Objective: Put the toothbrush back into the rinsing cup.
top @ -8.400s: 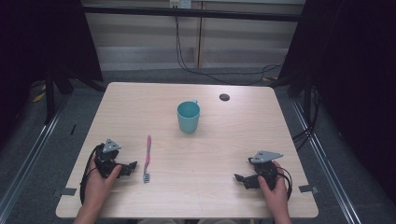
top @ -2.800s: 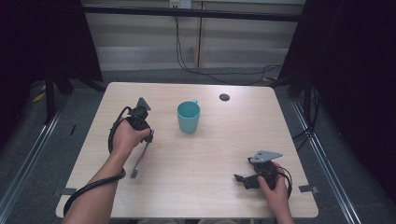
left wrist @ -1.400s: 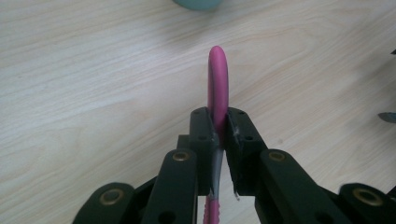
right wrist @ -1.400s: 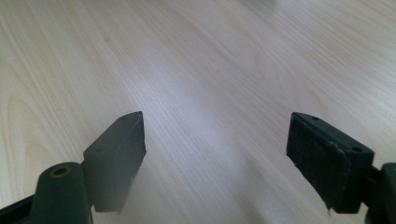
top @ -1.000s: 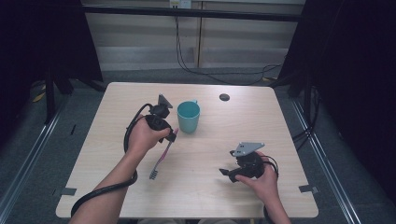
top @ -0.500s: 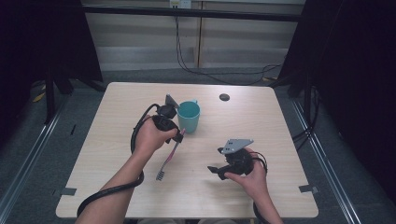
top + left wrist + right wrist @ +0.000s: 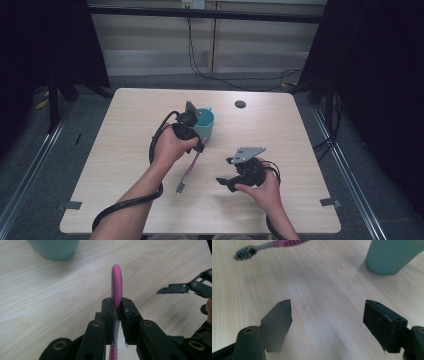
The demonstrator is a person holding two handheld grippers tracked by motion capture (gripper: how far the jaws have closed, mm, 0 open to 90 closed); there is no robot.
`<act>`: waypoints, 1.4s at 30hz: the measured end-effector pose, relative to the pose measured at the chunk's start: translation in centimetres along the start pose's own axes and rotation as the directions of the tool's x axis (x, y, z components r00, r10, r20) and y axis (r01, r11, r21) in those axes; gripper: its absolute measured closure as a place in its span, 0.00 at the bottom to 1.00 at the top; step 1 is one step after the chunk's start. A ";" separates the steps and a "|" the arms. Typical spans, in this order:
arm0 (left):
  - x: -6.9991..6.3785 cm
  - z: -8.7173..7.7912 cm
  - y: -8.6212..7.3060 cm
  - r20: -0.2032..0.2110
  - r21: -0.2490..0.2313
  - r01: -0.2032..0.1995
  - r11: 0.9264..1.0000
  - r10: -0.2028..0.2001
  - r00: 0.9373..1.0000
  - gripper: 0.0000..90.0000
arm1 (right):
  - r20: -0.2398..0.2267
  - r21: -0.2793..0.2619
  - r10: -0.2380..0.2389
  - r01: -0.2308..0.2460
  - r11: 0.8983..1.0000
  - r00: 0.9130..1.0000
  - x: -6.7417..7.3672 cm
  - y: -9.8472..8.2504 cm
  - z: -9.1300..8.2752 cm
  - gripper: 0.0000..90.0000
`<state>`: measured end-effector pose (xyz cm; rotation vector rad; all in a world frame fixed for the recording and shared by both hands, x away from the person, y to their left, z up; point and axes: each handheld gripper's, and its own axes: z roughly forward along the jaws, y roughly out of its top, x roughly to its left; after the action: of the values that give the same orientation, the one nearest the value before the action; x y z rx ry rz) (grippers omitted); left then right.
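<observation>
Your left claw is clamped tight on the pink toothbrush, just left of centre in the high view. In the left gripper view the two pads meet on the handle, which sticks up between them with its rounded end above the jaw tips. In the high view the brush hangs down and to the left from the grip, bristle head lowest, over the desk. The claw sits right against the near side of the teal cup; you cannot tell whether they touch.

Your right claw is wide apart and holds nothing, lower and right of centre in the high view. In the right gripper view its pads stand at the bottom left and bottom right with bare wood between them, the cup at the upper right and the brush head at the upper left.
</observation>
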<state>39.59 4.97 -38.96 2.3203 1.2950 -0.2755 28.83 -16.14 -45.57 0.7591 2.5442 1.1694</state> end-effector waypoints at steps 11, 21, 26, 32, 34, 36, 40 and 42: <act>-0.5 0.7 0.1 0.020 -0.030 0.007 1.000 -0.006 1.000 0.91 | -0.036 -0.010 0.024 -0.024 1.000 0.999 0.7 0.8 0.5 0.30; -1.0 0.9 0.2 0.036 -0.051 0.004 0.999 -0.002 0.999 0.91 | -0.083 -0.023 0.094 -0.096 0.995 0.992 0.7 1.4 0.9 0.33; -1.2 1.0 0.2 0.050 -0.061 0.008 0.998 -0.005 0.999 0.91 | -0.107 -0.035 0.150 -0.155 0.987 0.983 0.4 1.1 1.0 0.36; -1.6 1.0 0.4 0.057 -0.081 0.004 0.997 0.001 0.998 0.91 | -0.130 -0.034 0.178 -0.184 0.982 0.975 0.3 1.2 1.0 0.38; -1.7 1.0 0.4 0.058 -0.088 0.007 0.996 -0.002 0.998 0.91 | -0.134 -0.035 0.183 -0.190 0.981 0.974 0.3 1.2 0.9 0.40; -1.8 1.0 0.4 0.058 -0.091 0.006 0.996 -0.001 0.998 0.91 | -0.136 -0.034 0.191 -0.197 0.980 0.972 0.3 1.2 1.0 0.41; -1.8 1.2 0.4 0.060 -0.097 0.011 0.995 -0.005 0.998 0.91 | -0.160 -0.062 0.234 -0.246 0.967 0.959 0.1 1.1 1.0 0.41; -1.7 1.2 0.4 0.062 -0.094 0.008 0.996 -0.002 0.998 0.91 | -0.172 -0.079 0.263 -0.279 0.957 0.949 -0.1 1.0 0.9 0.41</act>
<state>39.09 2.90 -39.25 2.2128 1.2566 -0.2791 29.62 -15.07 -45.44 1.0560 2.5396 1.4895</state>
